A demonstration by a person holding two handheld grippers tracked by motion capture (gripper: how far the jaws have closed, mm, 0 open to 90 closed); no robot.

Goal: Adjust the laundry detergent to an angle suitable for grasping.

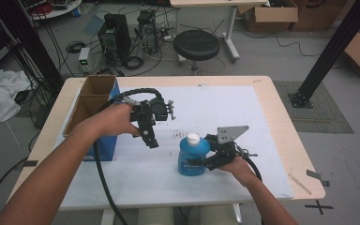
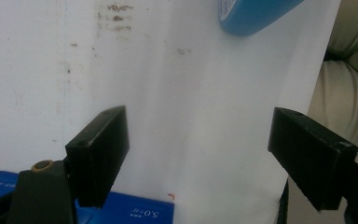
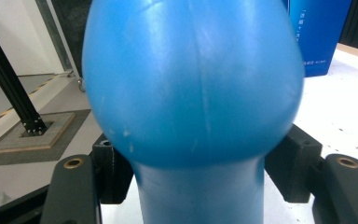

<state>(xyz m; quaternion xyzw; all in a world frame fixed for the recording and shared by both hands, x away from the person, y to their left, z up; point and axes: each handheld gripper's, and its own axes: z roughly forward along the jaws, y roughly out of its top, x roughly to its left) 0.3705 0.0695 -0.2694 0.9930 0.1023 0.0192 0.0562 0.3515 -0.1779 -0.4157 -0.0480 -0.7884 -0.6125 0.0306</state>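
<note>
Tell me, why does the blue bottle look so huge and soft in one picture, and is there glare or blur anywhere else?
In the right gripper view the blue bottle sits right at the lens, so it looms large, slightly soft, with pale sheen streaks. In the left gripper view the jaws look fairly sharp, the white mat washed out and bright. The high view is evenly lit, a bit grainy, with only faint shadows under the bottle.

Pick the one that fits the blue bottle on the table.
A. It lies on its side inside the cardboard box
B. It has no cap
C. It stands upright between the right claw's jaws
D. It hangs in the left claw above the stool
C: the blue bottle stands upright on the white table cover, white cap up, with the right claw straddling its narrow waist.
</note>
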